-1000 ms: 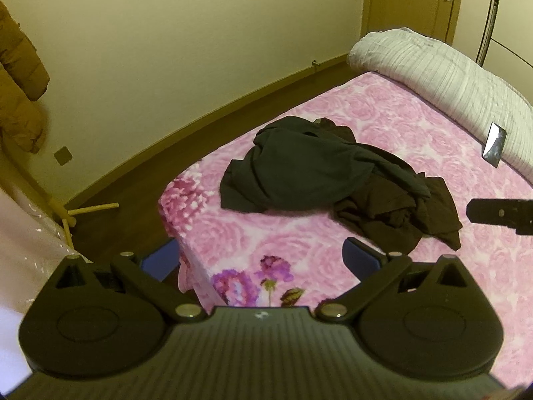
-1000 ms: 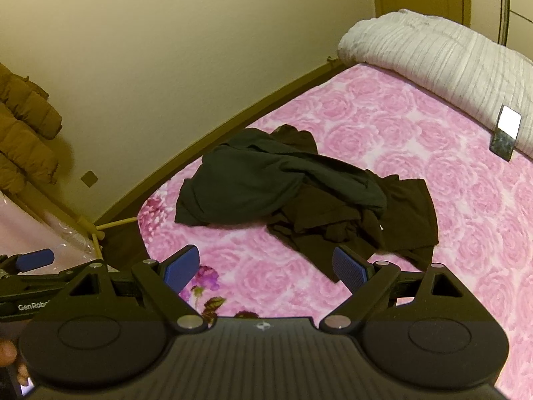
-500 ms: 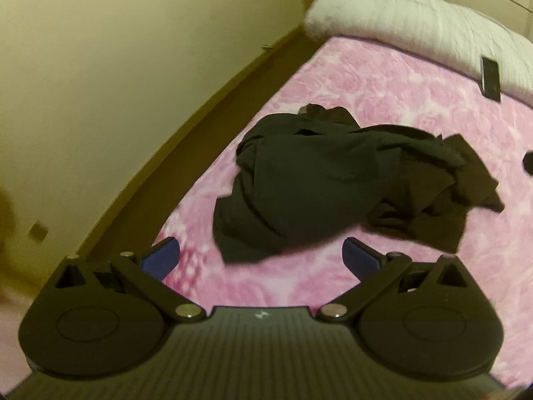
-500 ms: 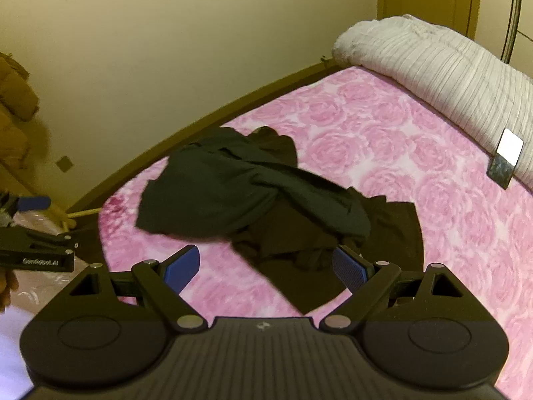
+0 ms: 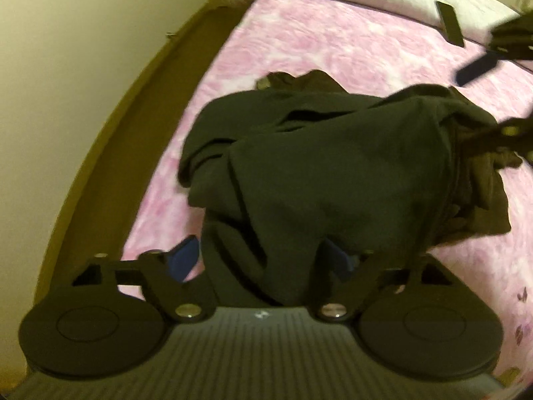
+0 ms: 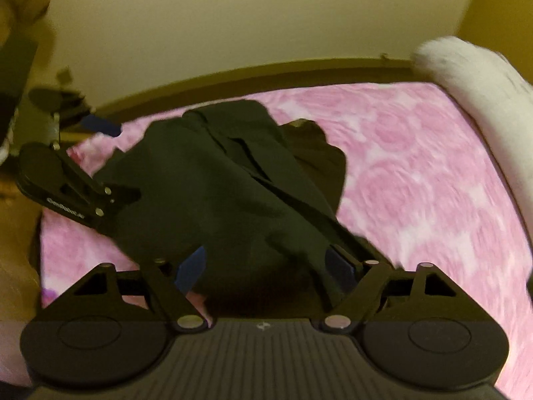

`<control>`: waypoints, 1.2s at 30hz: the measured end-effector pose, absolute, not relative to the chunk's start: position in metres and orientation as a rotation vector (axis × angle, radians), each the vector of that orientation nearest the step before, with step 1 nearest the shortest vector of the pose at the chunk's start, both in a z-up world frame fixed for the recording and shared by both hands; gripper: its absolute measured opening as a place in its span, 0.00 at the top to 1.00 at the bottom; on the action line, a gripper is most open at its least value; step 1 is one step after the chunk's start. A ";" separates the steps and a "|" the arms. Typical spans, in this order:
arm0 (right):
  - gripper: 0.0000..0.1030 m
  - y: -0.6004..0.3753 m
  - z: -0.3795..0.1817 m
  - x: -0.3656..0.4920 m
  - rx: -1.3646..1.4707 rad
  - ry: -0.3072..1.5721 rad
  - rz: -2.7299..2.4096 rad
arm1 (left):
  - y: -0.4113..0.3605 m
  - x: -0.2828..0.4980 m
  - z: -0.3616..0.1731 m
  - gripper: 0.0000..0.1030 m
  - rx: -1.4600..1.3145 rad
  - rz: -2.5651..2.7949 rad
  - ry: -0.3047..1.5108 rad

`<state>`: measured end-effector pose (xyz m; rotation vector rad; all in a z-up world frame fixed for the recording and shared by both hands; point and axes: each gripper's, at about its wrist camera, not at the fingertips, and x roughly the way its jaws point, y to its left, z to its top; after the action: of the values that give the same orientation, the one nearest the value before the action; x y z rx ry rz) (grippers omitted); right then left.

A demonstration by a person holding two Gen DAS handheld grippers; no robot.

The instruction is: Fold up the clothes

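- Clothes (image 5: 316, 173) on the bed (image 5: 333, 46) now fill both views; a second ago they lay well ahead.
- Left gripper (image 5: 260, 260) and right gripper (image 6: 266, 263): fingers apart but closing, dark fabric between, so the first grab looks underway.

Pink rose-print bedspread (image 5: 333, 50) covering the bed, white striped duvet (image 6: 473, 76) bunched along its far end, a dark flat phone-like slab (image 5: 449, 28) lying at the duvet's edge, brown skirting (image 6: 266, 73) under a pale yellow wall (image 6: 233, 16).
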<state>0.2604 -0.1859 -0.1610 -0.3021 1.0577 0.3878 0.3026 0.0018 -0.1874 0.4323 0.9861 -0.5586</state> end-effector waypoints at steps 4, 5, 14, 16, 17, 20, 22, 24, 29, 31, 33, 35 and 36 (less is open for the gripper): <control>0.28 -0.171 -0.189 0.288 -0.404 1.089 0.421 | 0.003 0.306 -0.187 0.81 0.382 -0.638 1.011; 0.33 -0.169 -0.195 0.293 -0.419 1.104 0.427 | 0.002 0.307 -0.185 0.87 0.370 -0.648 1.013; 0.95 -0.183 -0.170 0.283 -0.286 1.091 0.385 | 0.009 0.302 -0.130 0.98 0.255 -0.722 0.909; 0.96 -0.196 -0.145 0.271 -0.198 1.051 0.355 | 0.004 0.294 -0.107 0.98 0.229 -0.767 0.855; 0.96 -0.206 -0.129 0.262 -0.154 1.024 0.335 | 0.001 0.290 -0.096 0.98 0.218 -0.791 0.832; 0.96 -0.235 -0.077 0.222 -0.080 0.929 0.275 | -0.025 0.266 -0.058 0.98 0.199 -0.889 0.754; 0.96 -0.254 -0.047 0.191 -0.072 0.875 0.229 | -0.048 0.245 -0.037 0.98 0.203 -0.961 0.712; 0.96 -0.275 -0.021 0.154 -0.069 0.831 0.171 | -0.078 0.217 -0.017 0.98 0.212 -1.043 0.678; 0.97 -0.335 0.021 0.045 -0.048 0.774 -0.006 | -0.161 0.135 0.016 0.98 0.238 -1.246 0.629; 0.97 -0.357 0.030 -0.004 -0.027 0.764 -0.065 | -0.193 0.098 0.023 0.98 0.240 -1.314 0.621; 0.97 -0.382 0.037 -0.058 0.000 0.750 -0.125 | -0.226 0.058 0.028 0.98 0.243 -1.380 0.623; 0.97 -0.407 0.040 -0.105 0.040 0.747 -0.185 | -0.258 0.016 0.029 0.98 0.257 -1.442 0.632; 0.97 -0.420 0.041 -0.129 0.059 0.746 -0.216 | -0.272 -0.006 0.028 0.98 0.267 -1.470 0.638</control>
<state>-0.1287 -0.4195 0.0412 0.0593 0.7459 -0.2158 -0.0065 -0.2724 0.0277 0.2671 0.6377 -1.4702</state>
